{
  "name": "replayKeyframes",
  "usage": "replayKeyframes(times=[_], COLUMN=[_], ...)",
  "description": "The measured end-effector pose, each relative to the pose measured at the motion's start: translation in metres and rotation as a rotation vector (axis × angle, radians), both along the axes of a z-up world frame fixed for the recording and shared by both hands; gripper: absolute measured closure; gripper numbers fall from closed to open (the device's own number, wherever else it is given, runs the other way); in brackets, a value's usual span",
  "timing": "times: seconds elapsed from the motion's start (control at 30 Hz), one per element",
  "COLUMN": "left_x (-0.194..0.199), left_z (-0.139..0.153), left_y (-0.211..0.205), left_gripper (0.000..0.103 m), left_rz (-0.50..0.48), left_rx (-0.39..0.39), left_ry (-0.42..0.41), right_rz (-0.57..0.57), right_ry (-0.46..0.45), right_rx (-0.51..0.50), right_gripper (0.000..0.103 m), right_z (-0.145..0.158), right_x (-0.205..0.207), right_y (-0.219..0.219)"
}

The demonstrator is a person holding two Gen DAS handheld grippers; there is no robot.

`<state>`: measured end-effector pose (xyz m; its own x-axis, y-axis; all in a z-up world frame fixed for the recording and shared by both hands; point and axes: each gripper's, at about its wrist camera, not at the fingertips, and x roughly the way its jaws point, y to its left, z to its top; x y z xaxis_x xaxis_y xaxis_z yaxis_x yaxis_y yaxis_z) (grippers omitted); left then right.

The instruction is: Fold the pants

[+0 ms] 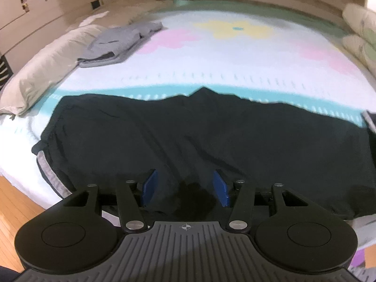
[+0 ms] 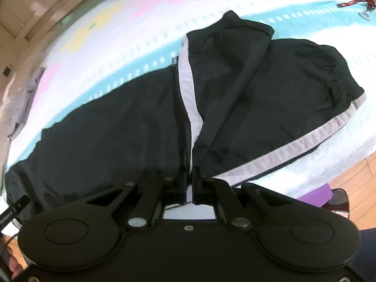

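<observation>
Black pants (image 1: 188, 136) with a grey side stripe (image 1: 50, 175) lie spread across the near part of the bed. My left gripper (image 1: 185, 188) is open, its blue pads (image 1: 149, 188) on either side of a raised fold of the black cloth. In the right wrist view the pants (image 2: 105, 122) are partly folded, one part lifted over the other. My right gripper (image 2: 189, 183) is shut on the pants at the grey and white stripe (image 2: 188, 89), pulling the cloth up toward the camera.
The bed has a white blanket (image 1: 235, 70) with pink and yellow flowers and a teal band. Folded grey clothes (image 1: 117, 44) and a beige pillow (image 1: 42, 70) lie at the far left. More pillows (image 1: 359, 35) sit at the right. Wooden floor (image 2: 352, 181) borders the bed.
</observation>
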<state>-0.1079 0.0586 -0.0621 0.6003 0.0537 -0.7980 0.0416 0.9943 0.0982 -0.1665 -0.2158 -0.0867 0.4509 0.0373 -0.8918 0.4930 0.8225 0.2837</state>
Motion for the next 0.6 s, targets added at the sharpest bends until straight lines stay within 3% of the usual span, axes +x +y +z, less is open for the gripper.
replayKeyframes(times=[0.1,0.2,0.27,0.3,0.5,0.6], left_x=[0.003,0.009,0.006,0.005,0.007,0.021], left_z=[-0.012,-0.036,-0.036,-0.032,0.007,0.009], left_y=[-0.006,-0.008,-0.009,-0.009,-0.011,-0.026], left_gripper=[0.052,0.052,0.053,0.053,0.053,0.053], left_rz=[-0.028,-0.059,-0.063,-0.070,-0.046,-0.061], left_rx=[0.028,0.045,0.050,0.053,-0.026,-0.038], left_ry=[0.060,0.208,0.203,0.199,0.062,0.056], right_rz=[-0.012,0.002,0.015,0.012,-0.036,-0.026], right_ry=[0.047,0.072,0.088,0.093,-0.029,-0.064], right_rx=[0.016,0.008,-0.026,-0.051,-0.153,-0.224], right_gripper=[0.095,0.087,0.055,0.051,0.050,0.050], right_z=[-0.015,-0.017,-0.009,-0.004,0.037,0.047], right_x=[0.009,0.016,0.019,0.018,0.022,0.046], right_y=[-0.004,-0.003,-0.002,-0.001,-0.012,-0.014])
